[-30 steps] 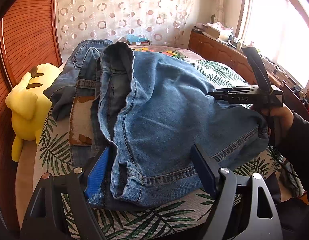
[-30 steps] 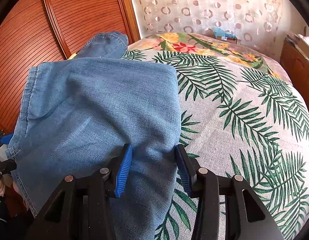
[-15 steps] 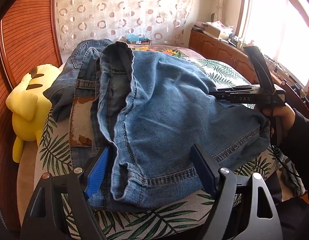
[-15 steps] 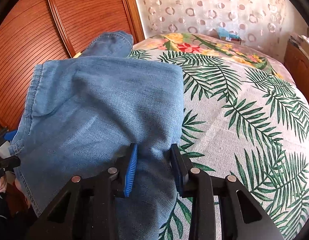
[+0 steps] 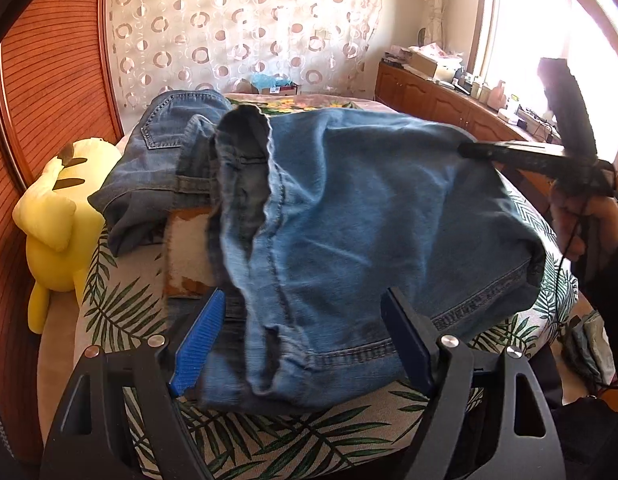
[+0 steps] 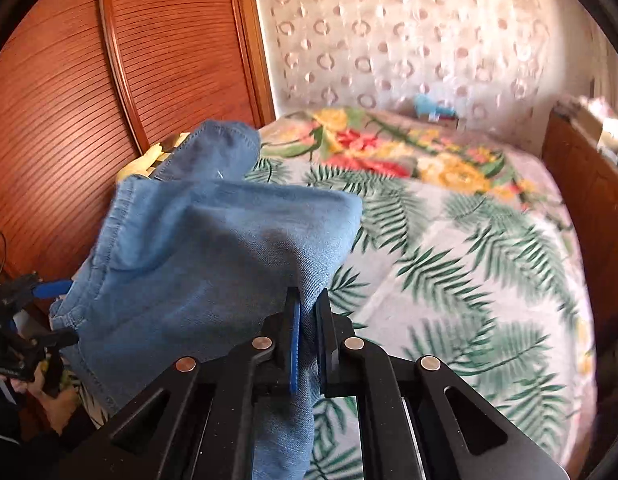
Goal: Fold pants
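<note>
Blue jeans [image 5: 349,232] lie bunched on the bed, a hemmed edge nearest me. My left gripper [image 5: 305,340] stands wide open low over that near hem; denim lies between its fingers and the pads do not squeeze it. In the right wrist view my right gripper [image 6: 307,308] has its jaws closing, and the pads press a pinch of the jeans' [image 6: 213,260] folded edge between them. That side of the cloth is raised off the bed. From the left wrist view the right gripper [image 5: 529,156] sits at the far right corner of the jeans, held by a hand [image 5: 581,224].
Palm-leaf bedspread [image 6: 469,280] covers the bed to the right of the jeans. Darker denim with a back pocket [image 5: 165,132] lies behind them. A yellow plush toy [image 5: 57,216] sits at the bed's left edge by the slatted wooden door [image 6: 149,60]. Wooden cabinets [image 5: 429,96] line the right wall.
My right gripper's jaws came together on the denim fold and rose, lifting that side of the jeans. The left gripper stayed still and open.
</note>
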